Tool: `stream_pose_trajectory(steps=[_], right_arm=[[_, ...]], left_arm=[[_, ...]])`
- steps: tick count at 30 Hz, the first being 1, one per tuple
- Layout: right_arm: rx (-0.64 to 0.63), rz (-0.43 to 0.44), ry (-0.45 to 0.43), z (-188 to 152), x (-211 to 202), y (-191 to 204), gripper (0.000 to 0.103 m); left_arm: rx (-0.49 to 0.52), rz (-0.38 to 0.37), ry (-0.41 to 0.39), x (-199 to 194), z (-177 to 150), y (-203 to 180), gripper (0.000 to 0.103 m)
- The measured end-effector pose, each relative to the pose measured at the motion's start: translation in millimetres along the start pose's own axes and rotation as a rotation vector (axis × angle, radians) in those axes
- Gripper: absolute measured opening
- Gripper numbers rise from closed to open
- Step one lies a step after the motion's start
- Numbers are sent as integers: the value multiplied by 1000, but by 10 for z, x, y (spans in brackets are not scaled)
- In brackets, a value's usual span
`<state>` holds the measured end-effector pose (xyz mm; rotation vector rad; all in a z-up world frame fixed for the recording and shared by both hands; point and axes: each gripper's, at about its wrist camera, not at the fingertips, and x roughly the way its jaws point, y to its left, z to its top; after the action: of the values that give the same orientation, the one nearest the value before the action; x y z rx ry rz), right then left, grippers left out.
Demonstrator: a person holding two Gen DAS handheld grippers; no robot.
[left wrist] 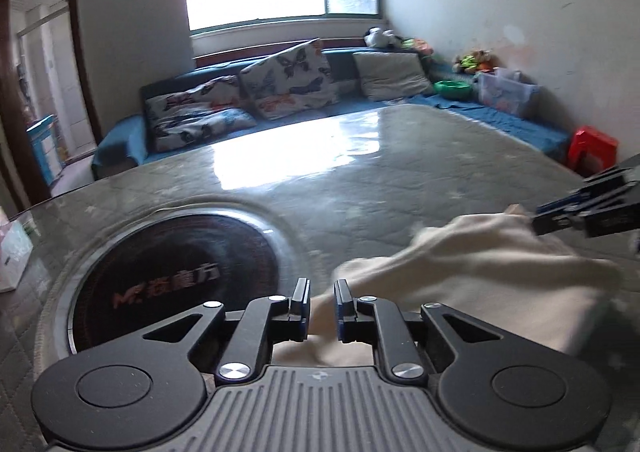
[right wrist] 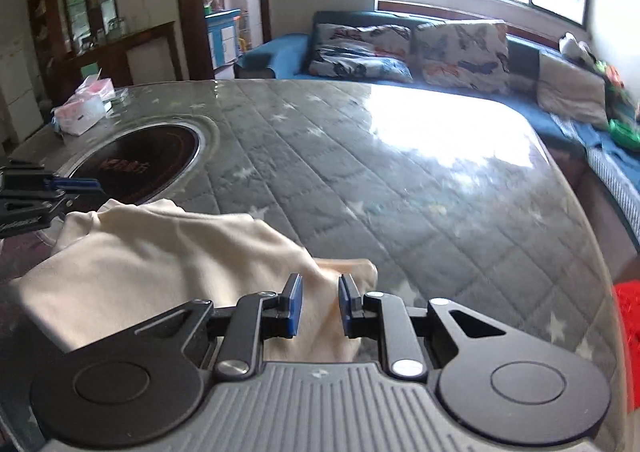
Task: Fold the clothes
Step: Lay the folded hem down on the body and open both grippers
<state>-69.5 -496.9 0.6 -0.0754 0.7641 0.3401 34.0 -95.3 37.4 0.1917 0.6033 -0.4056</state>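
Observation:
A cream-coloured garment lies bunched on the glass-topped table, also in the right wrist view. My left gripper has its jaws a little apart with the garment's near-left edge between them, not pinched. My right gripper has its jaws a little apart around the garment's right corner. The right gripper also shows at the far right of the left wrist view, at the garment's far corner. The left gripper shows at the left edge of the right wrist view.
A round black cooktop is set into the table at the left. A tissue pack lies at the table's far left corner. A blue sofa with cushions runs behind the table. A red stool stands at the right.

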Motion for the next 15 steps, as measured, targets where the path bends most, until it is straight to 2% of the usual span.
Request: stream_pose_trajectory(steps=[2,4,10,13,15], right_arm=[[15,3,-1,-27,12,-32,18],[19,-4,-3,-43,61,-43,21],[98,27,-17,-78,184,-88,21],[95,16,-38,-91,151,-69,6],[85,-6,-66,-84,88,-52,6]], left_arm=[[5,-25,0,-29,10,-100,28],[8,-38,4,-26,-18,-177,33],[-12,-35,54,105,-116,-235,33],[-17,-21,66,147,-125,-246,33],[-20,-15,71,166,-135,-236,35]])
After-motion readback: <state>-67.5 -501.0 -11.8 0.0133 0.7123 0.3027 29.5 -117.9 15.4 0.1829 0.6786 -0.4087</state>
